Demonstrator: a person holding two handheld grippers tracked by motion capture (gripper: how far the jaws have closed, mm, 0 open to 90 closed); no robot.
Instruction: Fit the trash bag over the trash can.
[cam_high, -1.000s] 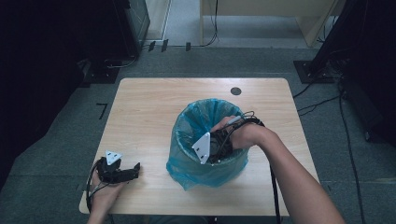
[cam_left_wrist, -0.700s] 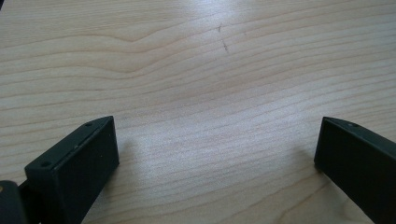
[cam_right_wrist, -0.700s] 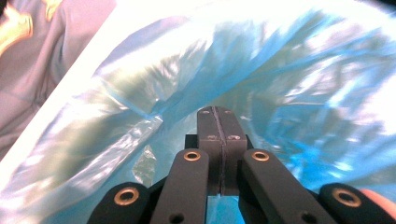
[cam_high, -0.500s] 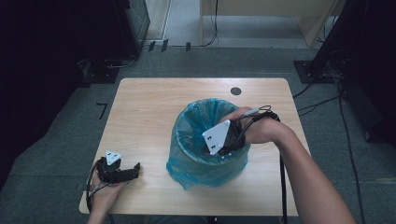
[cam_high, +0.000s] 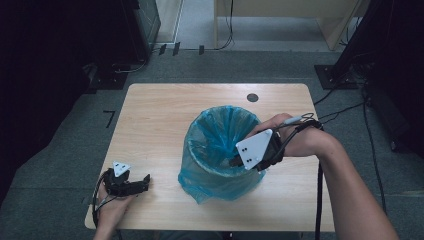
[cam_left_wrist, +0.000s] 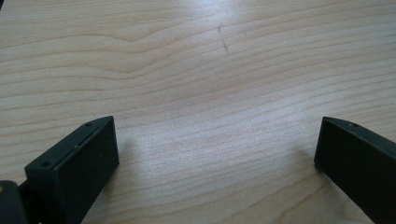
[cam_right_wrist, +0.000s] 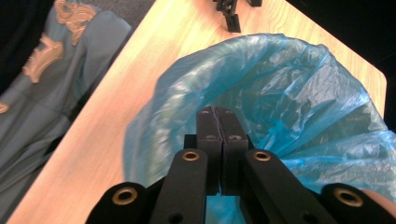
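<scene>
Blue liner (cam_high: 222, 150): already fitted over the bin.
Right hand-held gripper (cam_right_wrist: 217, 116): jaws pressed together, apparently empty, at the rim.
Left hand-held gripper (cam_left_wrist: 217, 154): spread wide, laid on worktop (cam_high: 160, 115).
Left: rim tidying, probably.

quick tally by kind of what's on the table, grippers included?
Bins with a blue bag liner: 1, the bin
Grippers: 2, the left gripper resting on the table with jaws open, and the right gripper shut at the bin's rim
Total: 3
</scene>
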